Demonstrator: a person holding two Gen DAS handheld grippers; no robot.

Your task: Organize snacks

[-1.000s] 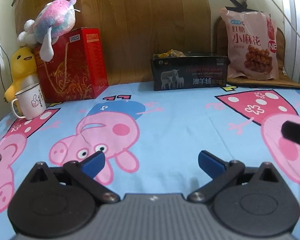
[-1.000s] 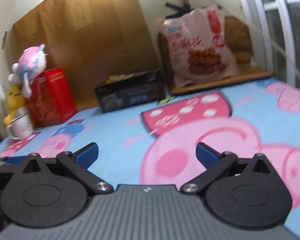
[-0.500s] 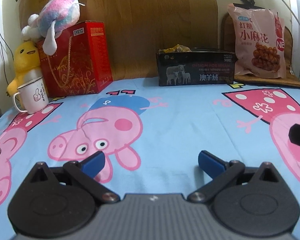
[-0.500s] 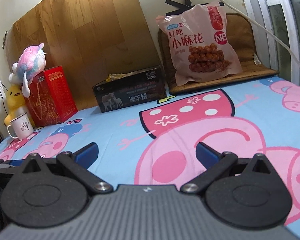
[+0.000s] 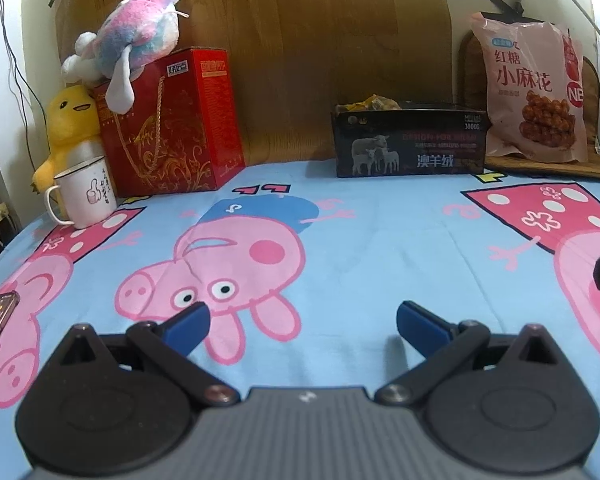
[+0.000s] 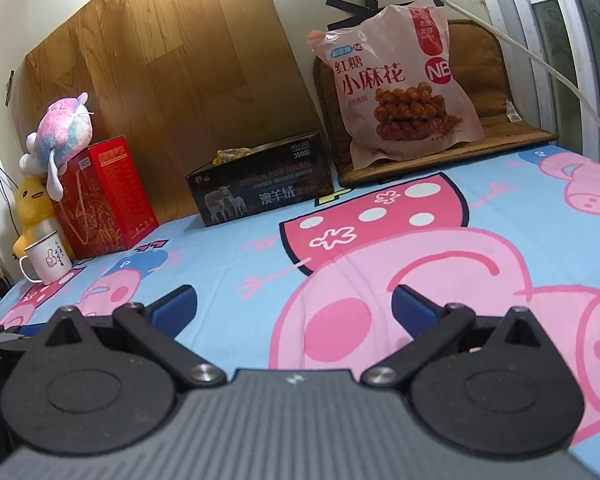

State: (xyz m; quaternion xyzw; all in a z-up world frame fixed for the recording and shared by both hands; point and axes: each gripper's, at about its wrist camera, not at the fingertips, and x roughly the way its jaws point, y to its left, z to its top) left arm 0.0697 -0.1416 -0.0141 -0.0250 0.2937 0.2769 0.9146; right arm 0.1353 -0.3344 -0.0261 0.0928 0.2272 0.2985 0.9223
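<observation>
1. Left tongs [image 5: 302, 316]: spread wide, holding nothing, low over the cartoon-print sheet [image 5: 380, 240].
2. Right tongs [image 6: 294, 304]: likewise wide and empty.
3. Snack bag [image 6: 396, 84]: far ahead of the right tongs, propped upright against a brown cushion [image 6: 480, 80].
4. Black box [image 5: 410, 140]: ahead of the left tongs, open-topped, yellow wrappers showing (likely the destination).
5. Handling note: approach the bag level, pinch its top edge rather than the puffed middle, lift gently.
</observation>
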